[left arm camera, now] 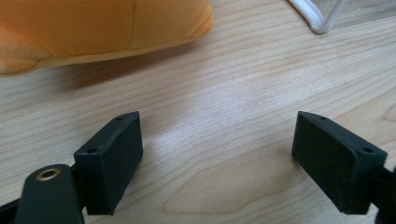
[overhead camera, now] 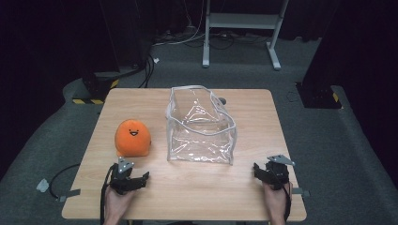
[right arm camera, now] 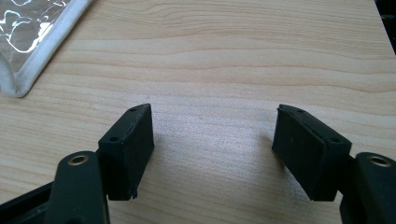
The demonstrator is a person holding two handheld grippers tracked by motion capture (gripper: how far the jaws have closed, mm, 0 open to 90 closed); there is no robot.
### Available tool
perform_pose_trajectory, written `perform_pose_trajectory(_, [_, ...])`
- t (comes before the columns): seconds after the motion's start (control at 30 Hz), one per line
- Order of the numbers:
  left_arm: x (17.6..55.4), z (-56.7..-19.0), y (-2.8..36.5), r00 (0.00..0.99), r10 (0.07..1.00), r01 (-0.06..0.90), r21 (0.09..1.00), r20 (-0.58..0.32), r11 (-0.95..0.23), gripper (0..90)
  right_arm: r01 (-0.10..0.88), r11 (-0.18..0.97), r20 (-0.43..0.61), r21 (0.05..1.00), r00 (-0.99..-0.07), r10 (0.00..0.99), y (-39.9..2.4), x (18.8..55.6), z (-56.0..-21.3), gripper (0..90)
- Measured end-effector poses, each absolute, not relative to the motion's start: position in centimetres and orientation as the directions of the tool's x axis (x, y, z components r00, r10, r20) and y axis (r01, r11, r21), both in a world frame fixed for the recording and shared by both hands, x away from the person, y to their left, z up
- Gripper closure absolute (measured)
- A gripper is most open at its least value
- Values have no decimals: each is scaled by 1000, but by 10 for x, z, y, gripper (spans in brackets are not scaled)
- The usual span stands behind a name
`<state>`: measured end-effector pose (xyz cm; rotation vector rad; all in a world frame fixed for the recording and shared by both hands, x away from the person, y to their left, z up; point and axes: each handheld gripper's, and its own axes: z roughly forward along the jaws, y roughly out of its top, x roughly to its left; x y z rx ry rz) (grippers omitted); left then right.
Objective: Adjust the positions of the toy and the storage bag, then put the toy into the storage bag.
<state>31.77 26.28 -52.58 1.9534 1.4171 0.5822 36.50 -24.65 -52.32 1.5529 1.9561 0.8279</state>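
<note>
High view: left gripper (overhead camera: 136, 180) and right gripper (overhead camera: 263, 172), both jaws wide and empty, rest at seven and five o'clock of the clear bag (overhead camera: 201, 126), with the orange plush (overhead camera: 133, 138) at the bag's nine o'clock.

In the left gripper view the orange plush toy (left arm camera: 93, 28) was cut off by the top and left edges and blurred, so its face could not be seen. The clear bag (left arm camera: 310, 14) showed there as one white-trimmed corner, the rest lost past the top edge. In the right gripper view the bag (right arm camera: 32, 42) was again cropped (only a corner at upper left). From the high view the person's forearms ran off the bottom edge, and the bag's back rim partly hid a small dark object (overhead camera: 222, 101) on the desk (overhead camera: 197, 187), too small to identify.
</note>
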Motion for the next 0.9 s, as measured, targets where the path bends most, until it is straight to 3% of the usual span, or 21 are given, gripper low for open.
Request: perform_pose_trajectory(0.9, [314, -495, 268, 341, 940, 615, 762, -26, -202, 151, 664, 172, -17, 727, -232, 972, -246, 365, -523, 280])
